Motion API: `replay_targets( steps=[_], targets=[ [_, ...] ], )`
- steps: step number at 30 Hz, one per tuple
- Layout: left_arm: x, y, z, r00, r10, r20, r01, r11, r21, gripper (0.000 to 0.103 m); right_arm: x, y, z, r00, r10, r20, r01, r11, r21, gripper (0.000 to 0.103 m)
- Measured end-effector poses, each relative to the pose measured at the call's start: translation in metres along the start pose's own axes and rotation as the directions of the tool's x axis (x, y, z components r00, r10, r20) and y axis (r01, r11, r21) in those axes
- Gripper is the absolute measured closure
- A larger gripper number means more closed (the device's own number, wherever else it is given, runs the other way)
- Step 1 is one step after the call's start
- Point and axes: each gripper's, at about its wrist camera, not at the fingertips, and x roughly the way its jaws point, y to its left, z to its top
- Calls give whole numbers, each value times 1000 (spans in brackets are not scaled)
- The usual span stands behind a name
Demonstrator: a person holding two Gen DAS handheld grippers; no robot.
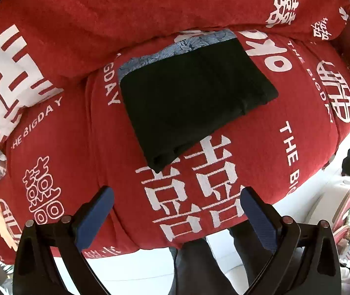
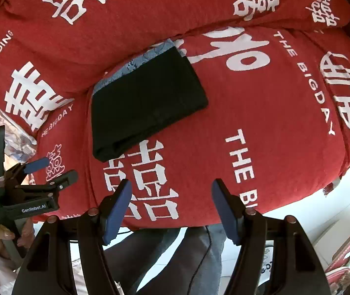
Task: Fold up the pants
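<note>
The black pants (image 1: pixel 194 98) lie folded into a compact rectangle on the red sofa seat (image 1: pixel 261 147), on top of a blue patterned cloth (image 1: pixel 175 49). They also show in the right wrist view (image 2: pixel 145 98). My left gripper (image 1: pixel 177 211) is open and empty, held back from the pants above the seat's front edge. My right gripper (image 2: pixel 172 206) is open and empty, also short of the pants. The left gripper shows at the left in the right wrist view (image 2: pixel 49 169), jaws apart.
The sofa's red backrest cushion (image 1: pixel 125 12) with white lettering rises behind the pants. A crumpled plastic bag (image 2: pixel 15 135) lies at the seat's left. White floor (image 1: pixel 130 270) and the person's legs (image 1: pixel 199 265) are below. Red boxes (image 1: pixel 349 211) stand at right.
</note>
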Motion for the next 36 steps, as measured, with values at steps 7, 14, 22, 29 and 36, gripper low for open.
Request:
replay_targets(
  steps=[7, 14, 22, 29, 36],
  targets=[
    [-1, -9, 1, 1000, -12, -5, 12, 999, 33, 0, -11, -6, 0, 999, -24, 26, 23, 999, 25, 32],
    [1, -13, 4, 1000, -23, -10, 24, 999, 36, 0, -14, -10, -1, 999, -34, 31, 32, 999, 36, 32],
    [12, -4, 4, 999, -33, -27, 32, 999, -18, 0, -6, -16, 4, 999, -32, 5, 31, 999, 39, 32],
    [33, 24, 9, 999, -28, -41, 22, 990, -141, 0, 24, -19, 21, 998, -5, -59, 7, 1000, 25, 30],
    [52, 54, 17, 999, -28, -25, 20, 960, -279, 0, 54, -11, 50, 994, 22, -106, -26, 999, -41, 26]
  ],
)
